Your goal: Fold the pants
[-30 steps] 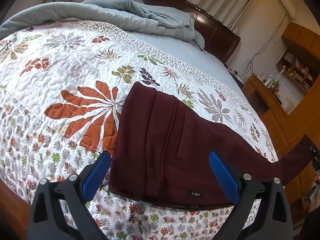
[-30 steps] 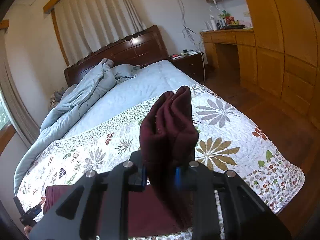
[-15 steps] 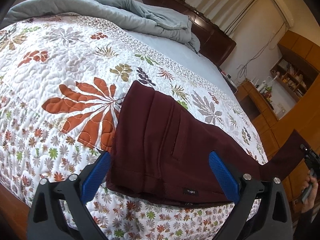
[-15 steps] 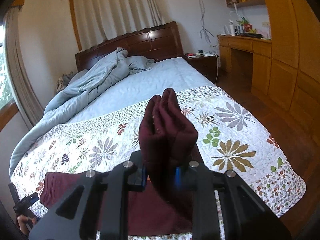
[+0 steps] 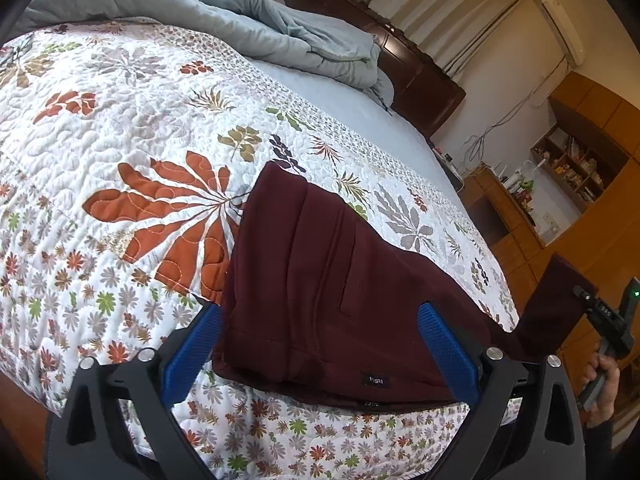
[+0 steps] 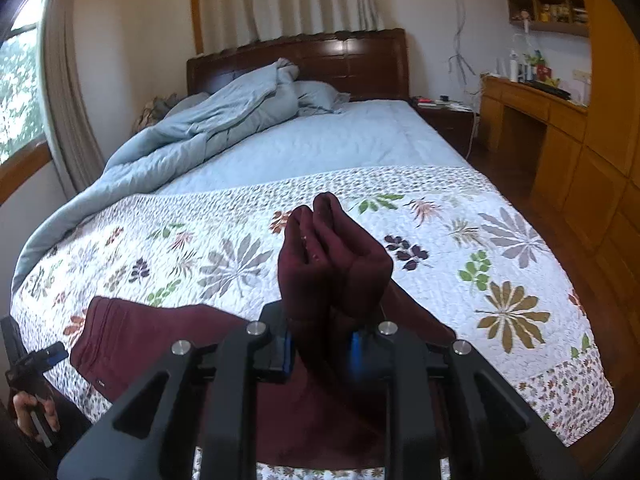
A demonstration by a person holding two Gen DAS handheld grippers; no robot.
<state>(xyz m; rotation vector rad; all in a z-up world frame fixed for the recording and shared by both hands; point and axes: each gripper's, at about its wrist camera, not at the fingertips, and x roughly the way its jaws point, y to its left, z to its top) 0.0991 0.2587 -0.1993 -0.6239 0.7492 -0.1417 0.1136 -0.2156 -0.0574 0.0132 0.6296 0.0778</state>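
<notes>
Dark maroon pants point(image 5: 328, 288) lie on the floral quilt point(image 5: 120, 152), waistband end near the bed's front edge. My left gripper point(image 5: 320, 344) is open, its blue pads on either side of the waistband, holding nothing. My right gripper point(image 6: 320, 348) is shut on the bunched leg cuffs point(image 6: 332, 256) and holds them up above the quilt point(image 6: 460, 248). The legs run from the waist part point(image 6: 140, 336) to that grip. In the left wrist view the right gripper point(image 5: 608, 320) shows at the far right with the lifted leg end.
A grey-blue duvet point(image 6: 208, 128) is piled at the bed's head by the dark wooden headboard point(image 6: 352, 60). A wooden desk and cabinets point(image 6: 560, 128) stand to the right of the bed. Wooden floor lies beside the bed.
My right gripper has swung with the cuffs toward the bed's middle, so the view now faces the headboard. My left gripper has stayed open over the waistband with little shift.
</notes>
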